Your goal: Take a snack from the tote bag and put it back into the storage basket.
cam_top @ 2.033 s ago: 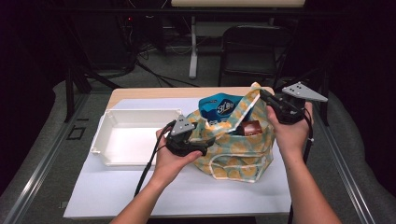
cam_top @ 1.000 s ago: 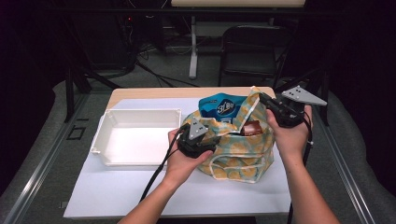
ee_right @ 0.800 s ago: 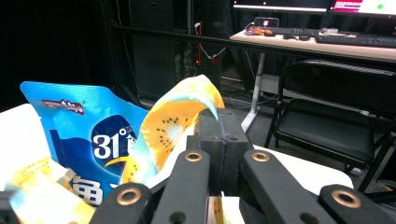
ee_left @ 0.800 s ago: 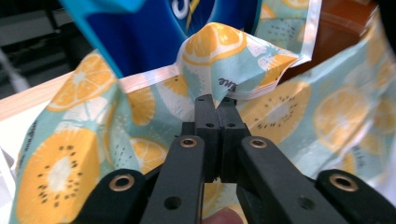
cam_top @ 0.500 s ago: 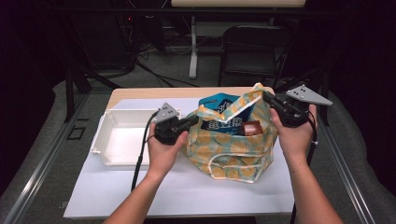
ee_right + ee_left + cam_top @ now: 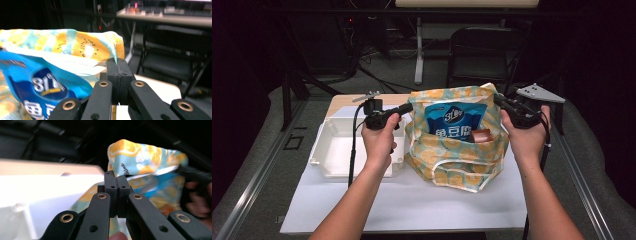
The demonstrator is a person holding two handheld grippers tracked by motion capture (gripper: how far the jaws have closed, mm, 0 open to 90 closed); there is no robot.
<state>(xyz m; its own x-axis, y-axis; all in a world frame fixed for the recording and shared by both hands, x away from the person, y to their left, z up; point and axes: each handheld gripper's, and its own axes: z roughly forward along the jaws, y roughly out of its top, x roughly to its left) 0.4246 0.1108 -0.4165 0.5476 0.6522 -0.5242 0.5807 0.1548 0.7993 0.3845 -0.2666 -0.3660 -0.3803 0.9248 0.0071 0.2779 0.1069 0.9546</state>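
A white sheet (image 6: 412, 200) is covering most of a pale wooden table (image 6: 343, 101), which is standing on grey carpet in a dark room; a black folding chair (image 6: 479, 55) and a white stand are sitting beyond the far edge. A soft fabric bag (image 6: 457, 165), printed with orange and kiwi slices on pale teal, is sitting on the sheet right of centre, its mouth being held wide. The left gripper (image 6: 407, 107) is pinching the bag's left rim, its black jaws pressed together on the cloth in the left gripper view. The right gripper (image 6: 498, 99) is clamping the right rim the same way, jaws closed on the fabric edge. A glossy blue snack packet (image 6: 455, 119) is standing upright inside the bag, with a small brown wrapped item (image 6: 482, 135) just beside it on the right. A rigid white plastic tub (image 6: 337, 145), rectangular and shallow, is resting on the sheet just left of the bag.
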